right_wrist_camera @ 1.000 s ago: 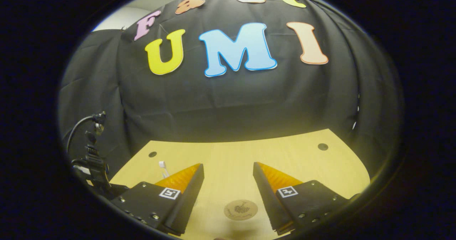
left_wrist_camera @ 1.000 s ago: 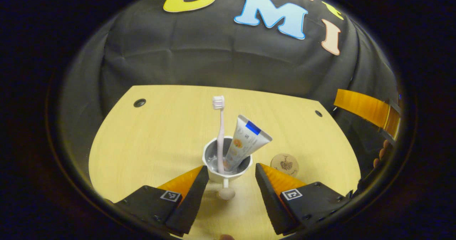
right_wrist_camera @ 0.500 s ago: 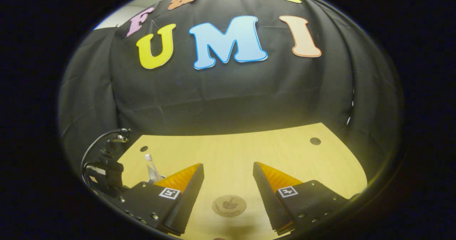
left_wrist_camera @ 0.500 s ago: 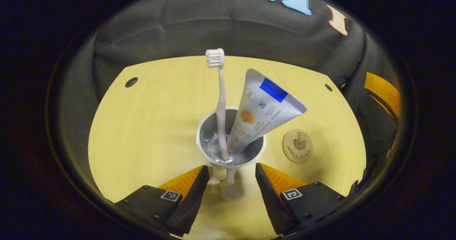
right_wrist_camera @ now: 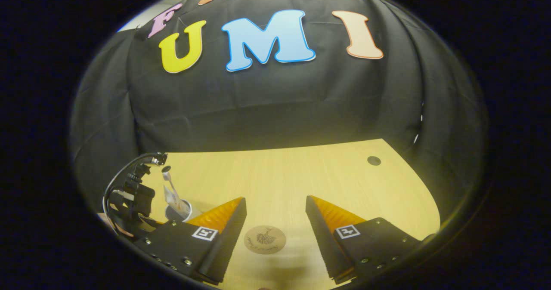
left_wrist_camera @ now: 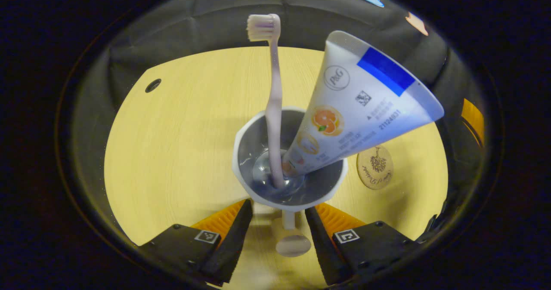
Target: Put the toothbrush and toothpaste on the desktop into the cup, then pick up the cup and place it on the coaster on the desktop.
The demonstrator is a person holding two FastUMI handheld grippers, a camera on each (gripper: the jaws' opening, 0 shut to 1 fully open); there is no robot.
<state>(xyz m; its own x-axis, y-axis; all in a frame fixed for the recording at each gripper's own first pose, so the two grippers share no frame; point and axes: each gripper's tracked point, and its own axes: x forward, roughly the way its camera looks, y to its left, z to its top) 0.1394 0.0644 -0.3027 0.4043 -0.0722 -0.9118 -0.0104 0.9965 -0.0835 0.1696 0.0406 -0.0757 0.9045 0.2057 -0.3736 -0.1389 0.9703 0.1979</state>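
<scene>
A light wooden desktop [left_wrist_camera: 172, 152] stands against the black cloth wall of the booth, with a small round hole [left_wrist_camera: 153, 85] near its far left corner in the left gripper view and another hole [right_wrist_camera: 373, 160] toward the far right corner in the right gripper view. In the left gripper view a white cup [left_wrist_camera: 327, 186] with a grey inside sits near the middle of the desktop toward the near edge. The toothbrush [left_wrist_camera: 273, 105] stands nearly upright in it, bristles up. The toothpaste [left_wrist_camera: 366, 105] tube leans in the cup toward the right, its flat crimped end uppermost. The left gripper [left_wrist_camera: 275, 208] has its fingers spread, one on each side of the cup's lower part; whether either touches it cannot be told. A round wooden coaster [left_wrist_camera: 375, 167] with a printed sprig lies flat on the desktop just right of the cup, apart from it. In the right gripper view the right gripper [right_wrist_camera: 275, 208] is released and holds nothing, its fingers apart above the coaster [right_wrist_camera: 264, 239], which lies near the near edge.
</scene>
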